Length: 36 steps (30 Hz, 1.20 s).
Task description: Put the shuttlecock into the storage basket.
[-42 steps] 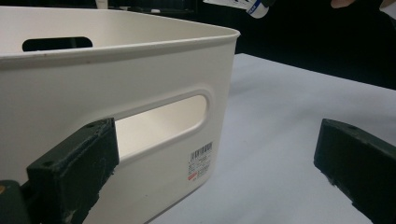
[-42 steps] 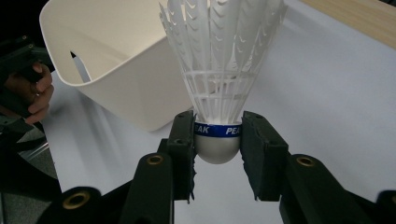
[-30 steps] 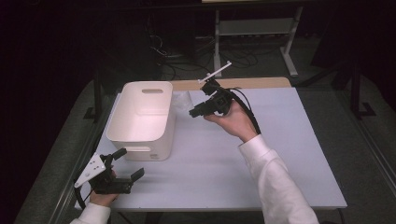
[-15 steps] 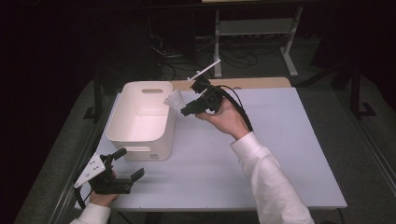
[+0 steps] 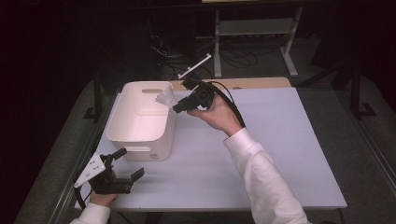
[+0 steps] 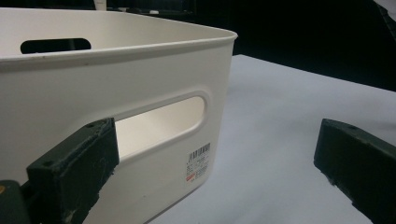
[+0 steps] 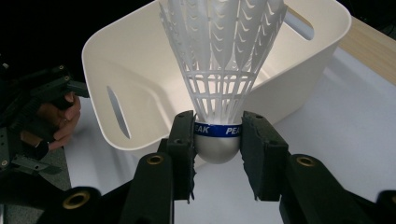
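Shuttlecock point(image 7: 218, 70) clamped by its cork base in right gripper point(image 7: 217, 140), skirt over the near rim of the white bin point(image 5: 140, 135).
Bin interior bare; wide free table point(image 5: 289, 140) right of it. Left gripper point(image 5: 122, 164) rests at the table's front-left edge, jaws apart, just beside the bin's handle slot point(image 6: 163, 119).

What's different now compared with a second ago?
The right claw, clamped on the shuttlecock throughout, has carried it leftward from beside the white bin to over the bin's rim. The left claw stayed open at the table's near corner; the bin hasn't moved.
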Each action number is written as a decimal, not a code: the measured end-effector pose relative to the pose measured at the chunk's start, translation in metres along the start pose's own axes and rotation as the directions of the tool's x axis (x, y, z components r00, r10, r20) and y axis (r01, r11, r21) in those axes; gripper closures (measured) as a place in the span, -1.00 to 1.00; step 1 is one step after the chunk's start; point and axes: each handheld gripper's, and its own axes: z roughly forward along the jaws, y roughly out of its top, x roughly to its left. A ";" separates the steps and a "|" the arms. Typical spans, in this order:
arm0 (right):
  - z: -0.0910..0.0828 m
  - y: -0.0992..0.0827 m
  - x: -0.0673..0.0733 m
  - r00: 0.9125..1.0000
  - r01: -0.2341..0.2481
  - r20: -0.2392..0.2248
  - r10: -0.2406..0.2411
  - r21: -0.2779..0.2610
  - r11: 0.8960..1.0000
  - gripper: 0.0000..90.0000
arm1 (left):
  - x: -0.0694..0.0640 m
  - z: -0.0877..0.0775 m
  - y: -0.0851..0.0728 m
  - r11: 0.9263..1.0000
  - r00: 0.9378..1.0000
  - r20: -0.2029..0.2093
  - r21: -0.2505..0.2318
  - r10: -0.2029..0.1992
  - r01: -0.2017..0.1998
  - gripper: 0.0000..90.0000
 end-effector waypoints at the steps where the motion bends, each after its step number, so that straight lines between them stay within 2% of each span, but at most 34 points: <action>1: 0.001 0.001 0.000 1.000 0.020 0.006 -0.020 0.004 1.000 0.44 | 0.000 0.000 0.000 1.000 1.000 0.000 0.001 0.002 -0.002 -1.00; 6: 0.006 0.005 0.002 1.000 0.029 -0.003 -0.029 0.009 1.000 0.44 | 0.000 0.000 0.000 1.000 1.000 0.001 -0.001 0.006 -0.006 -1.00; 7: 0.007 0.005 0.001 0.999 0.044 -0.001 -0.044 0.009 0.999 0.44 | 0.000 0.000 0.000 1.000 1.000 0.001 -0.001 0.004 -0.004 -1.00; 8: 0.008 0.006 0.002 1.000 0.029 -0.006 -0.029 0.010 1.000 0.44 | 0.000 0.000 0.000 1.000 1.000 0.001 -0.002 -0.004 0.004 -1.00; 12: 0.011 0.009 0.002 0.999 0.039 -0.009 -0.039 0.012 0.999 0.44 | 0.000 0.000 0.000 1.000 1.000 0.000 0.002 -0.001 0.001 -1.00; 18: 0.015 0.015 0.005 0.997 0.080 -0.007 -0.080 0.014 0.997 0.44 | 0.000 0.000 0.000 1.000 1.000 0.000 0.005 0.002 -0.002 -1.00; 30: 0.023 0.025 0.009 0.995 0.096 -0.025 -0.095 0.010 0.995 0.44 | 0.000 0.001 0.000 1.000 1.000 0.002 0.007 0.004 -0.004 -1.00; 36: 0.034 0.029 0.012 0.993 0.112 -0.047 -0.111 0.020 0.993 0.44 | 0.001 0.001 0.000 1.000 1.000 0.002 0.006 0.002 -0.002 -1.00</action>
